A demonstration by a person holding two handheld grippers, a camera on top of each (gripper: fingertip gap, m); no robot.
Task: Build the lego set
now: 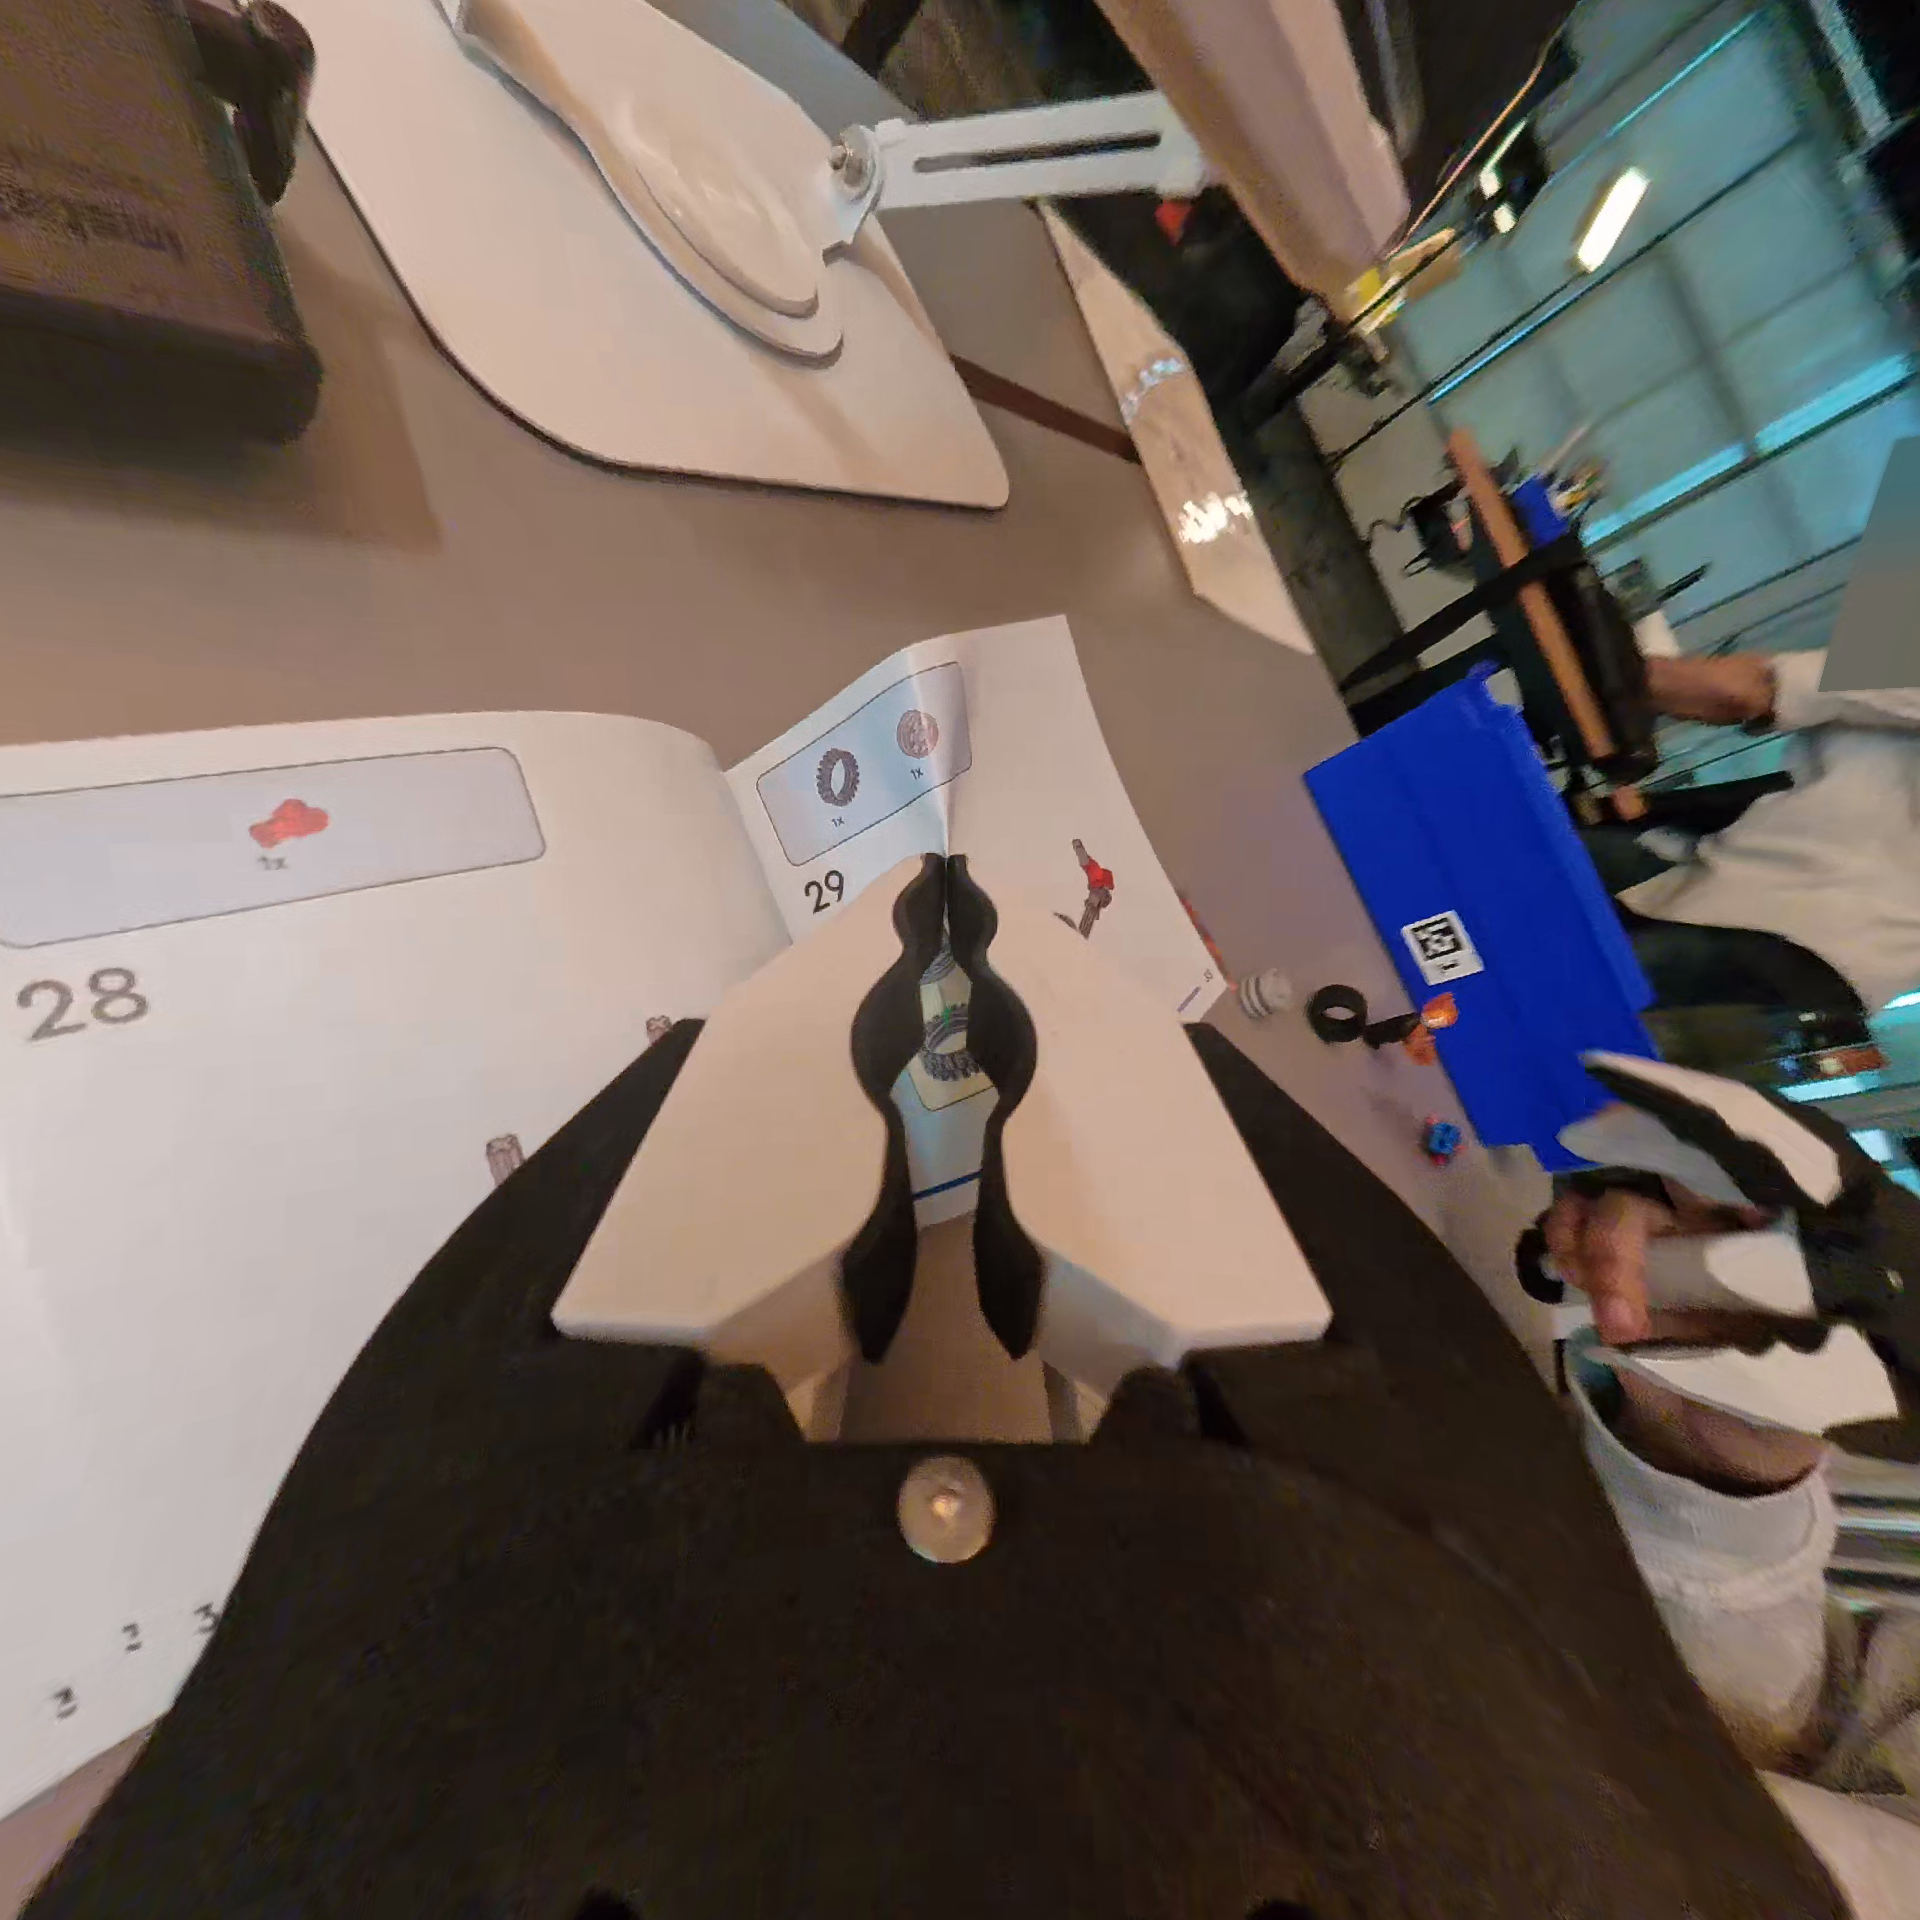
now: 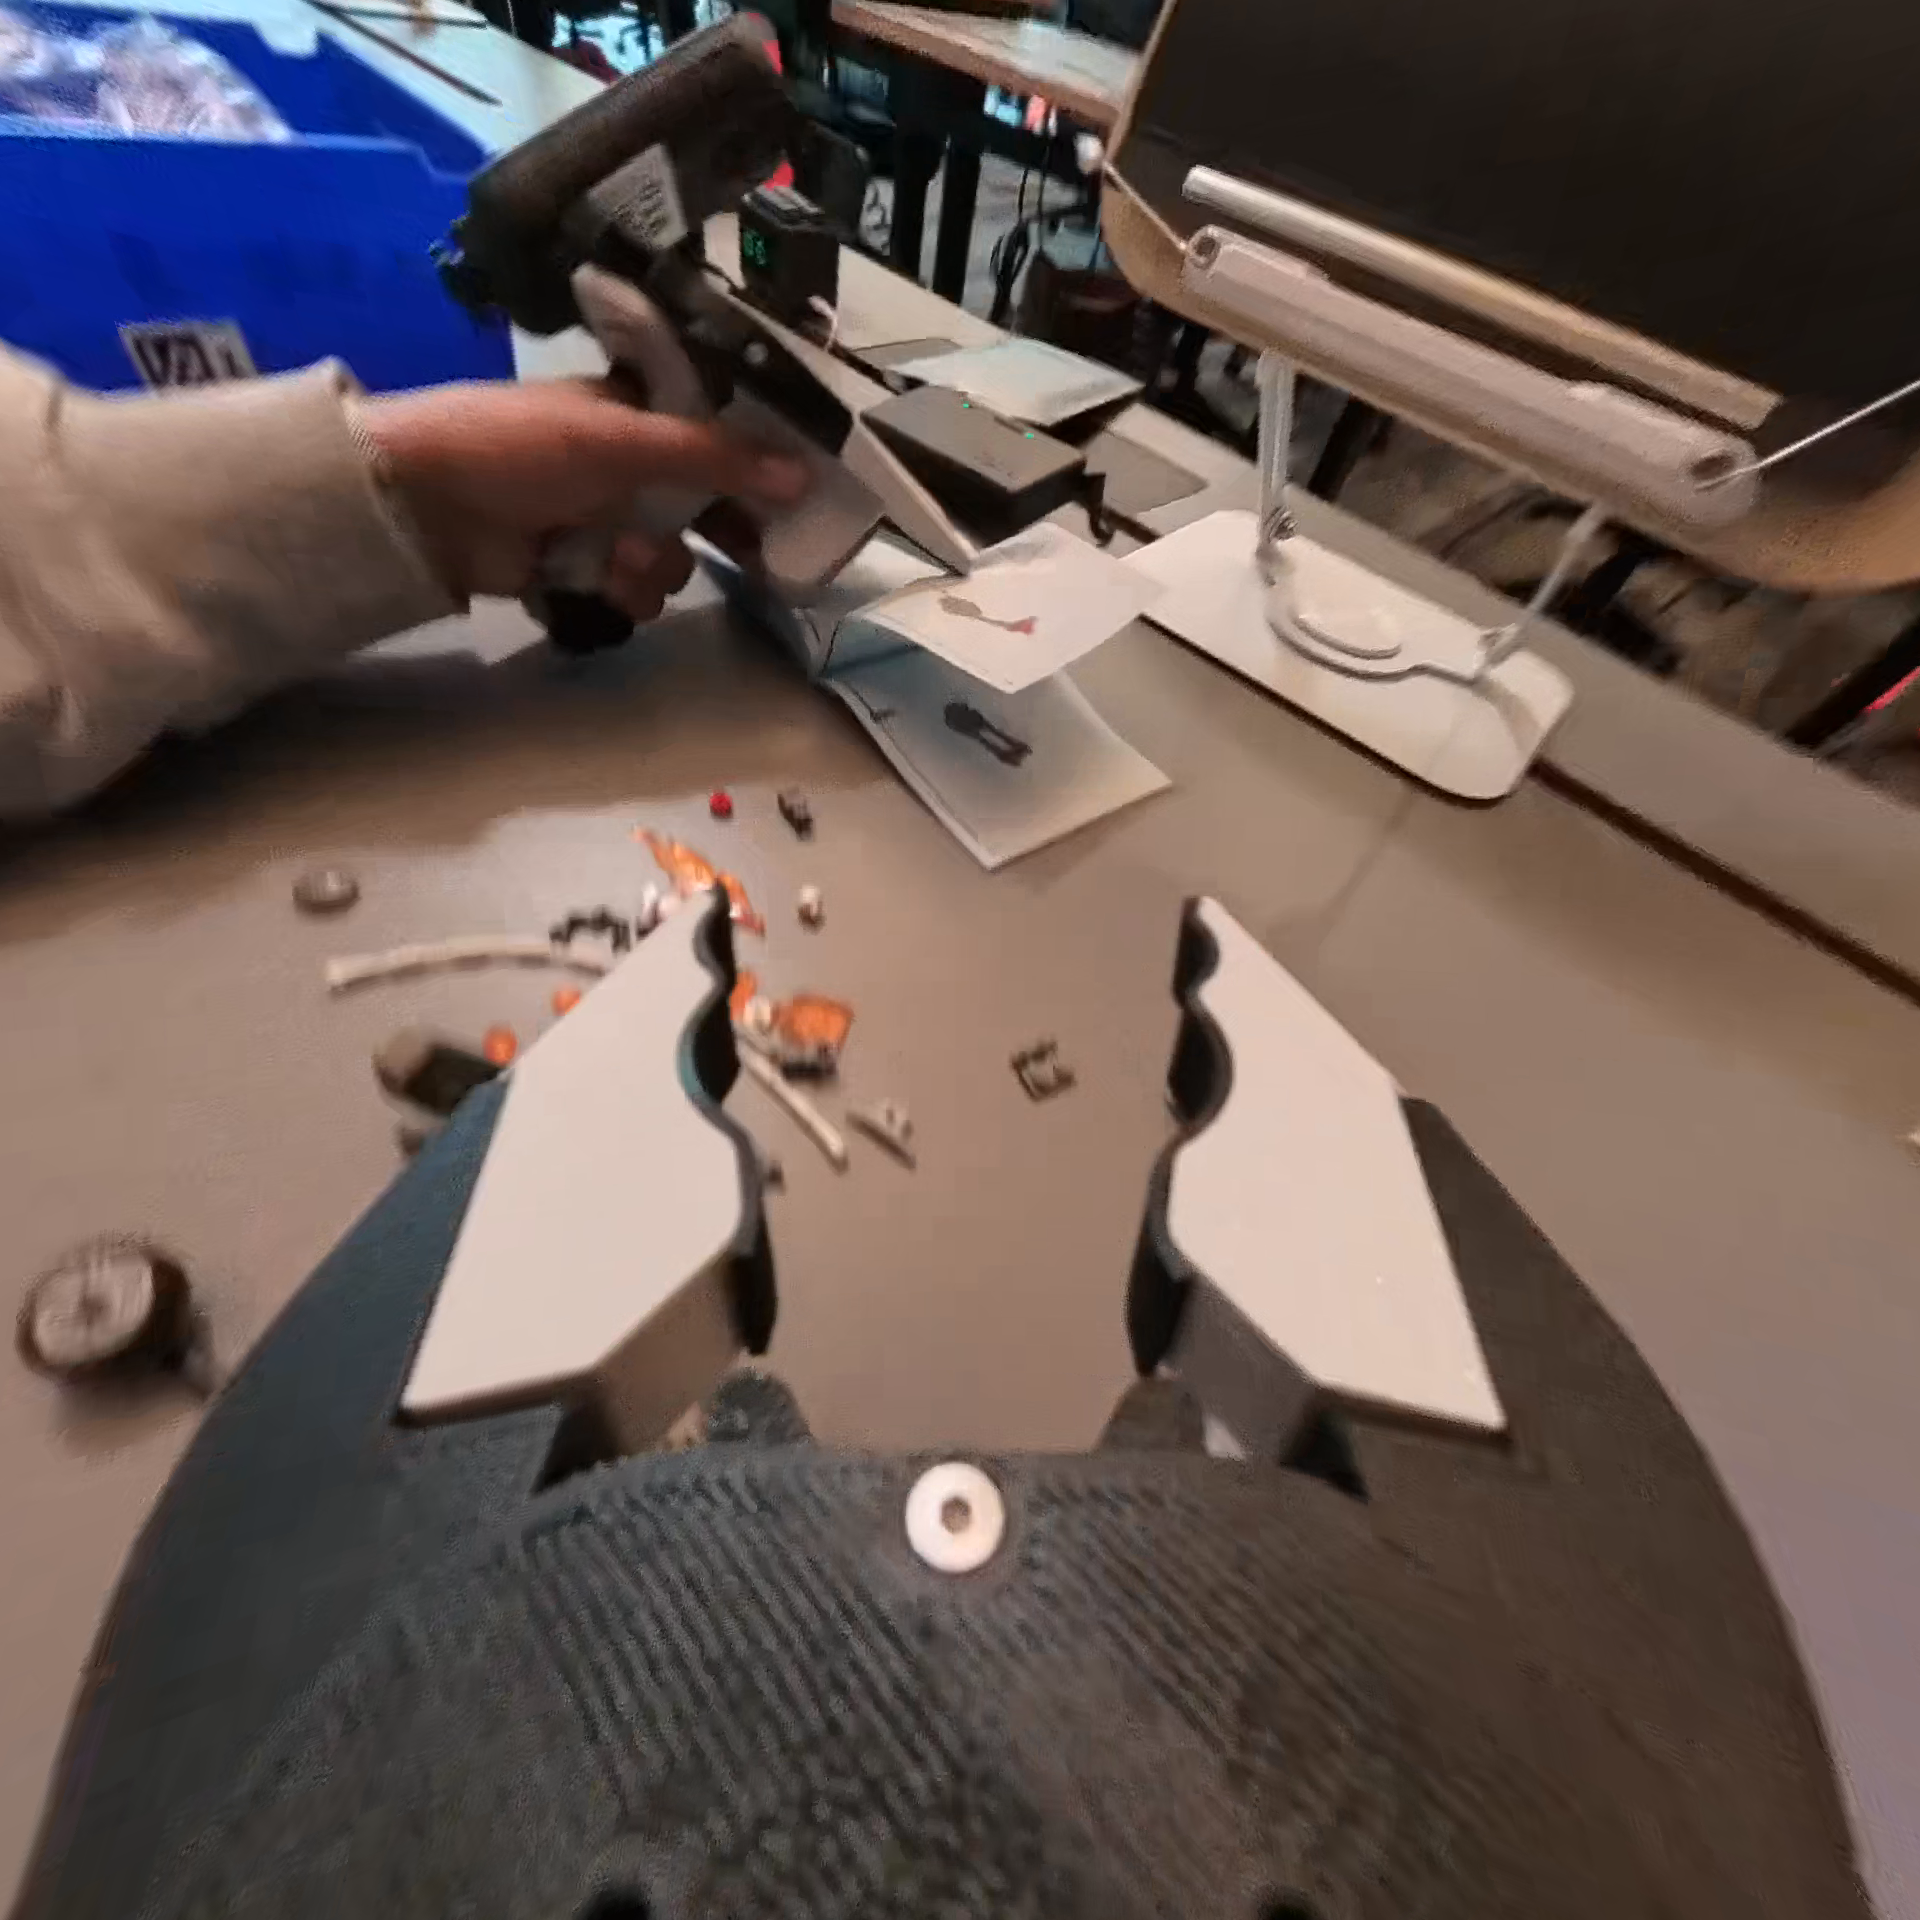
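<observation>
The instruction booklet lies open on the tan table. My left gripper is shut on the edge of one page, which is lifted and curled. In the right wrist view, a hand holds the left gripper, which pinches that page above the booklet. My right gripper is open and empty, low over the table. Loose lego pieces lie around it: orange parts, a small dark part, a white curved tube and a wheel.
A blue bin stands beside the parts and shows in the right wrist view. A white monitor stand base sits beyond the booklet. A dark box stands at the far corner. A black tyre lies near the bin. The gap from one gripper's tips to the other's is roughly 20 cm. The wheel is about 15 cm from my right fingertips and 30 cm from my left.
</observation>
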